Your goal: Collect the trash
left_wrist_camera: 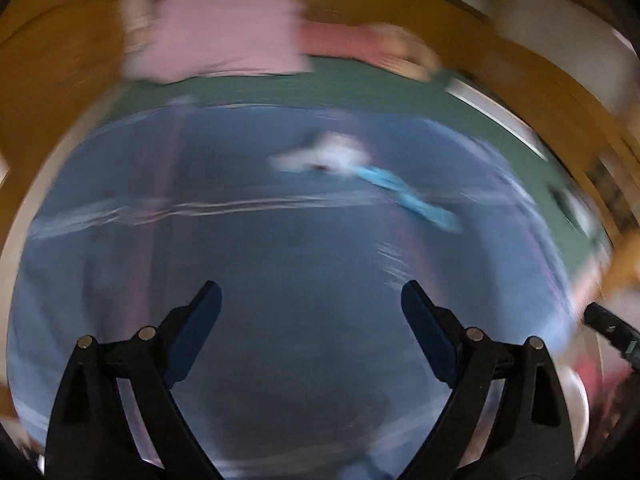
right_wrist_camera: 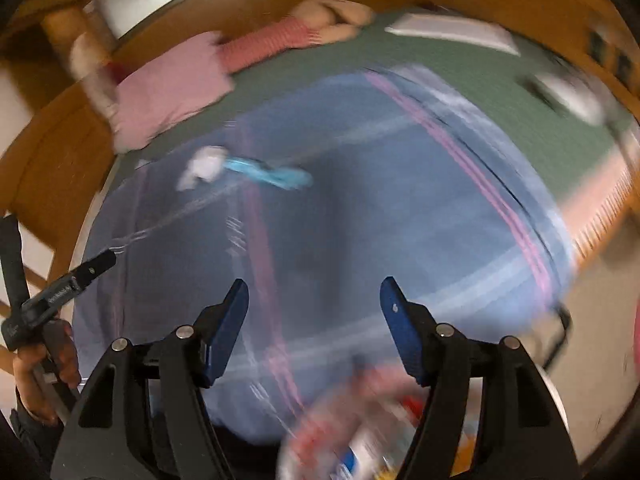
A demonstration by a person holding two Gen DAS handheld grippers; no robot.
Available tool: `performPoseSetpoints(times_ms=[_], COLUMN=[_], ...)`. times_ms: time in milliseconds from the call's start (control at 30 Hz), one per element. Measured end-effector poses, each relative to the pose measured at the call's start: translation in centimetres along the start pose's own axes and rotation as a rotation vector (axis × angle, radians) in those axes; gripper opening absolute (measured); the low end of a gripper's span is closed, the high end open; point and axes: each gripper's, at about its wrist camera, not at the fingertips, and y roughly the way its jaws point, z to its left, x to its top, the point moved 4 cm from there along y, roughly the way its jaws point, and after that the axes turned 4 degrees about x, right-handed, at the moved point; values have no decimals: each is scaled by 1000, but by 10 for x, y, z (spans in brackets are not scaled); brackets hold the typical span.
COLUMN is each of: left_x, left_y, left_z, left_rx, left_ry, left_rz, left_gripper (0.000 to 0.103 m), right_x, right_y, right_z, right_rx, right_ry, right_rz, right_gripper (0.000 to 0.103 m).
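in the left wrist view we see our left gripper [left_wrist_camera: 311, 300] spread wide and empty above a blue blanket [left_wrist_camera: 248, 264], with a crumpled white scrap [left_wrist_camera: 336, 154] and a light blue wrapper [left_wrist_camera: 412, 198] lying on it ahead, both blurred. in the right wrist view our right gripper [right_wrist_camera: 314, 298] stands open with nothing between its fingers, the same scrap [right_wrist_camera: 204, 166] and wrapper [right_wrist_camera: 268, 172] lie touching on the blanket [right_wrist_camera: 360, 208] near a pink pillow [right_wrist_camera: 176, 88], and a blurred bag of mixed trash [right_wrist_camera: 360, 432] sits at the bottom edge.
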Motion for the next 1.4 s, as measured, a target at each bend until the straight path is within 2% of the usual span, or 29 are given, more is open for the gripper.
performPoseSetpoints(times_ms=[67,100,133,200,300,367,467,533,600,633,733,833,867,933,967,1067,1100,1133,1167,1200,1233,1267,1300,1333,1400], left_x=[-2,-8,-9,-8,-5,-8,-4,-1,3,3,2,-2,-3,-6,-7,-9,-9,-9,-10,-11,-12,-13,-15,-15,-15], left_y=[20,36,41,45,41,38,39,40,41,39,37,35,33,28,25,18,18,17,17,18,19,21,24,27,34], left_z=[34,56,68,89,116,121,120,120,116,114,122,133,138,148,154,164,166,167,168,169,169,168,167,165,158], left_rx=[58,94,82,63,85,88,83,80,72,67,68,75,77,92,107,111,108,107,110,115,115,112,100,89,66], left_ry=[-82,-155,-207,-294,-393,-423,-420,-400,-388,-394,-440,-474,-497,-533,-554,-589,-592,-591,-588,-584,-582,-580,-572,-564,-535], left_rz=[58,144,167,181,157,156,176,176,176,172,157,156,151,137,124,105,103,101,101,105,113,121,137,150,174], left_gripper=[91,91,91,91,91,91,91,91,91,91,91,91,91,91,91,91,91,91,91,91,91,91,91,91,91], right_x=[32,44,61,89,122,136,141,138,134,132,124,113,105,86,70,26,11,-2,-15,-20,-20,-17,-13,-7,-1], right_y=[44,64,94,142,201,241,291,307,315,318,310,283,269,250,240,222,221,222,225,226,225,221,216,210,201], right_z=[44,61,84,110,139,155,170,171,171,172,176,178,175,171,167,154,150,145,135,123,113,98,85,74,63], right_rx=[15,8,-28,-92,-206,-303,-345,-366,-325,-304,-229,-4,113,307,438,726,782,808,787,744,712,662,617,584,556], right_ry=[-95,-128,-172,-219,-282,-318,-355,-370,-361,-357,-370,-259,-190,-74,14,225,266,292,318,331,334,334,336,337,322], right_rz=[10,16,17,11,-38,-42,21,35,44,66,109,169,209,304,369,517,569,618,650,637,613,564,517,472,439], right_gripper=[67,68,73,74,74,74,74,74,55,36,24,22,22,22,22,26,27,31,32,33,41,56,63,67,67])
